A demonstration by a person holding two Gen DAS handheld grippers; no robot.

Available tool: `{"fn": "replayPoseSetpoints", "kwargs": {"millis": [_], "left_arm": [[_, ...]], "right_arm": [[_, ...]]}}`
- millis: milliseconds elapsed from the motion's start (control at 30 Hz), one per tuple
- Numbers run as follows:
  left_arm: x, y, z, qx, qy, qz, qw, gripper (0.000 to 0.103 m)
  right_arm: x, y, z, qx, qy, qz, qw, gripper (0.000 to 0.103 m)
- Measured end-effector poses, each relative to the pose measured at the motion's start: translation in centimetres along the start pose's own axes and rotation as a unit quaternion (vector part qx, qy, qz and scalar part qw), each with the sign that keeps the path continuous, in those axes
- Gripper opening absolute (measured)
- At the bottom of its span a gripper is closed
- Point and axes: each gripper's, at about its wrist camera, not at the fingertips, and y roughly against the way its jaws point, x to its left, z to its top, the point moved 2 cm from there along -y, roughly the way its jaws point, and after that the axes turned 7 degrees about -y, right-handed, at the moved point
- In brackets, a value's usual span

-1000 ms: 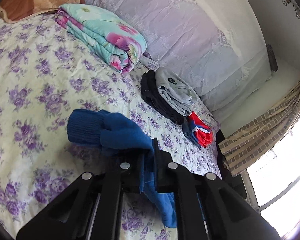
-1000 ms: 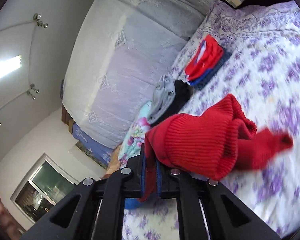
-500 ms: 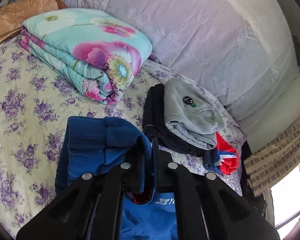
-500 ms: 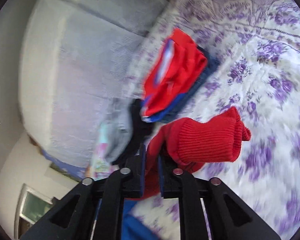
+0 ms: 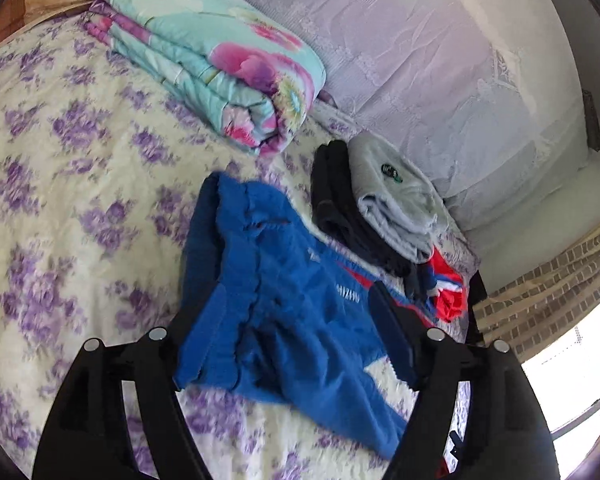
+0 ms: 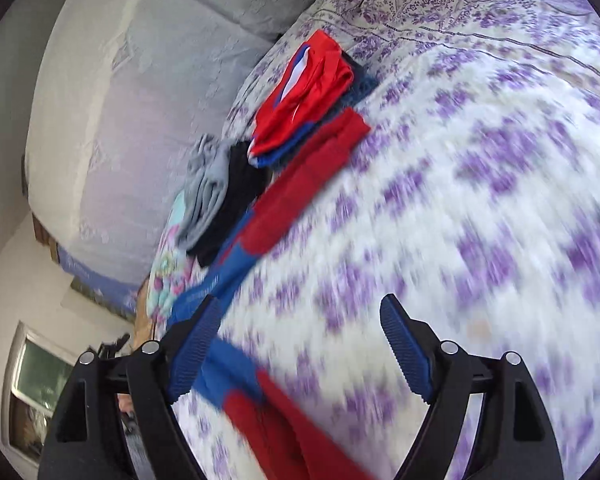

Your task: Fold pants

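The left gripper [image 5: 284, 320] has its two black fingers spread wide, ridged blue pads [image 5: 392, 340] facing inward, nothing pinched between them; the right gripper [image 6: 300, 344] likewise stands apart, its ribbed blue pads [image 6: 404, 348] bare. Between and just past the left fingers lie the pants [image 5: 284, 288], a soft fleecy blue knit with a ribbed cuff bunched at the far end, pale lettering on one panel and a red stripe along the edge; in the right view the same pants [image 6: 296, 184] show a long red ribbed leg running from near the fingers toward the folded piles, blue fabric joining it partway, blurred at the bottom. They rest on one bedspread [image 5: 60, 200], cream, quilted, strewn with purple flower sprigs. Beyond the pants sit three folded garments in a row: a black one [image 5: 332, 208], a grey fleece one [image 5: 396, 200] lying on it with a small dark badge, and a glossy red, white and blue one [image 5: 446, 292] nearest the bed edge. Further back lies one thick folded quilt [image 5: 220, 64], turquoise with pink blossoms; behind it a pale lilac lace-patterned cover [image 5: 420, 60] drapes the headboard; one striped brown curtain [image 5: 548, 296] hangs at the window.
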Motion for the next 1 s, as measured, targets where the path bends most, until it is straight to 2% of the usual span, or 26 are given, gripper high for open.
{"fn": "replayPoseSetpoints", "kwargs": {"millis": [133,233,300,500,567,600,633,733,833,867,900,933,967,1000], "left_arm": [[1.8,-0.3,-4.7,0.054,0.022,-0.011,0.9982,0.072],[2.6,-1.7,-6.8,0.075,0.034,-0.009,0.9965,0.071],[2.8,-2.9,-7.1,0.075,0.039,-0.005,0.9964,0.071],[2.6,-6.5,-4.4,0.051,0.065,0.028,0.9962,0.071],[2.2,-7.4,-3.8,0.046,0.06,0.026,0.9968,0.05],[2.1,-7.8,-3.7,0.05,0.055,0.011,0.9971,0.031],[2.1,-8.1,-3.6,0.051,0.059,-0.003,0.997,0.026],[2.1,-7.2,-3.9,0.033,0.051,-0.001,0.9982,0.023],[1.8,-4.6,-4.1,0.021,0.041,-0.012,0.9989,0.022],[1.6,-3.5,-4.0,0.018,0.041,-0.017,0.9989,0.022],[1.6,-2.4,-4.0,0.015,0.042,-0.022,0.9988,0.021],[1.4,-1.3,-3.8,0.013,0.042,-0.027,0.9987,0.021],[1.2,-0.1,-3.7,0.01,0.039,-0.029,0.9988,0.021],[1.0,1.0,-3.7,0.007,0.036,-0.029,0.9989,0.021]], "right_arm": [[-0.6,2.6,-4.9,0.023,0.049,-0.021,0.998,0.088],[-1.0,3.9,-7.3,0.029,0.081,-0.041,0.995,0.088],[-1.2,4.6,-8.2,0.036,0.098,-0.054,0.993,0.088],[-1.8,6.1,-9.3,0.029,0.106,-0.069,0.992,0.089],[-1.2,6.1,-10.3,0.023,0.139,-0.088,0.986,0.089],[-0.7,5.9,-10.8,0.019,0.16,-0.097,0.982,0.089],[-0.3,5.8,-11.5,0.018,0.181,-0.106,0.978,0.089],[-0.2,4.4,-12.9,0.024,0.236,-0.156,0.959,0.089],[-0.6,3.2,-14.0,0.015,0.279,-0.181,0.943,0.086],[-0.2,3.1,-14.3,0.017,0.292,-0.165,0.942,0.078],[0.2,3.2,-14.0,0.042,0.271,-0.115,0.955,0.046],[0.3,3.5,-13.3,0.067,0.221,-0.062,0.971,0.035],[0.2,4.1,-12.2,0.073,0.164,-0.002,0.984,0.035],[-0.1,4.6,-11.1,0.077,0.112,0.051,0.989,0.033]]}}
